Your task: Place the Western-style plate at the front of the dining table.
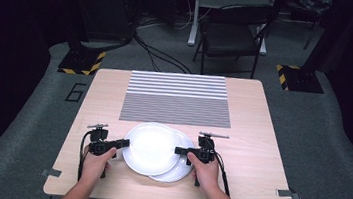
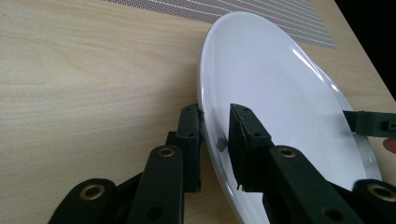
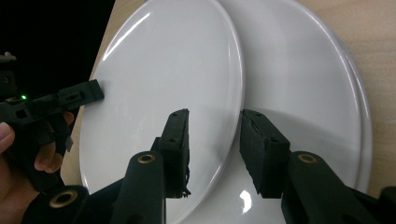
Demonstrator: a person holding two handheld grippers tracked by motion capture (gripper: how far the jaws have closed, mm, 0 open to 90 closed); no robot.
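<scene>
Two white plates overlap near the front edge of the tabletop (image 1: 255, 138). The top plate (image 1: 151, 147) lies partly on the lower plate (image 1: 178, 172). Left gripper (image 2: 215, 140): fingers astride the top plate's left rim, gap visible. Right gripper (image 3: 214, 144): fingers apart, straddling its right rim. Striped mat (image 1: 177, 98) lies beyond.

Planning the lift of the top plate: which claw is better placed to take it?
Probably the left claw: its jaws already straddle the top plate rim. The right claw also straddles that rim, but open over the lower plate.
</scene>
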